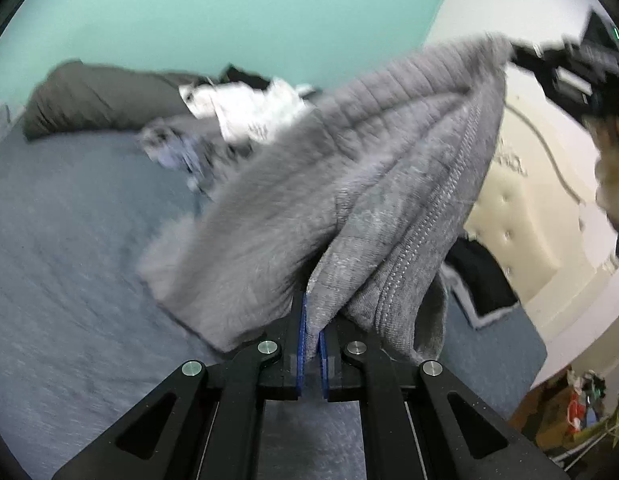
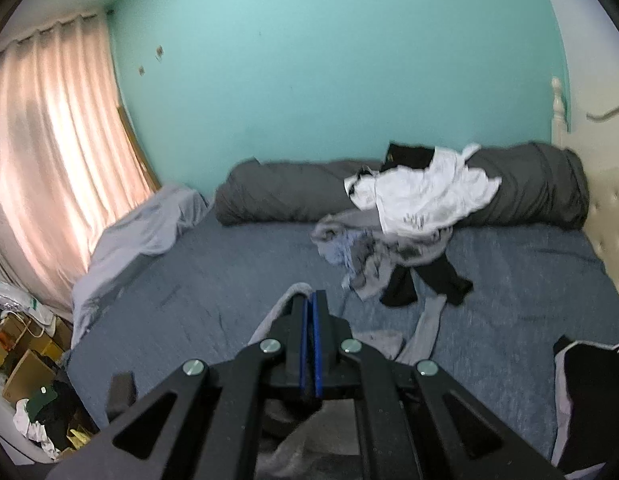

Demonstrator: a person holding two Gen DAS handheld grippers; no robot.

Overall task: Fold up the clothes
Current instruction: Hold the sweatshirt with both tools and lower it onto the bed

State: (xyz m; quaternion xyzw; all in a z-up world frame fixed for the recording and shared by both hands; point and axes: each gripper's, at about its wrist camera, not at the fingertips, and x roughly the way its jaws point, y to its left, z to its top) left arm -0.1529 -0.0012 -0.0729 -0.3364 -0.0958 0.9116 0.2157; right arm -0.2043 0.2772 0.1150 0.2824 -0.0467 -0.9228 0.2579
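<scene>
A grey zip-up knit garment (image 1: 349,168) hangs stretched in the air above the blue bed (image 1: 69,240). My left gripper (image 1: 312,320) is shut on one edge of it, beside the zipper (image 1: 441,208). My right gripper (image 1: 521,54) shows at the upper right of the left wrist view, holding the garment's far corner. In the right wrist view the right gripper (image 2: 309,300) is shut, with grey cloth (image 2: 277,312) of the garment hanging beside and below its fingers. A heap of unfolded clothes (image 2: 409,216), white, grey and black, lies on the bed near the far wall.
A rolled dark grey duvet (image 2: 277,196) lies along the teal wall. A cream tufted headboard (image 2: 613,240) bounds the bed on the right. A black and grey garment (image 2: 581,392) lies at the bed's right edge. Boxes and clutter (image 2: 25,360) sit on the floor by the curtain.
</scene>
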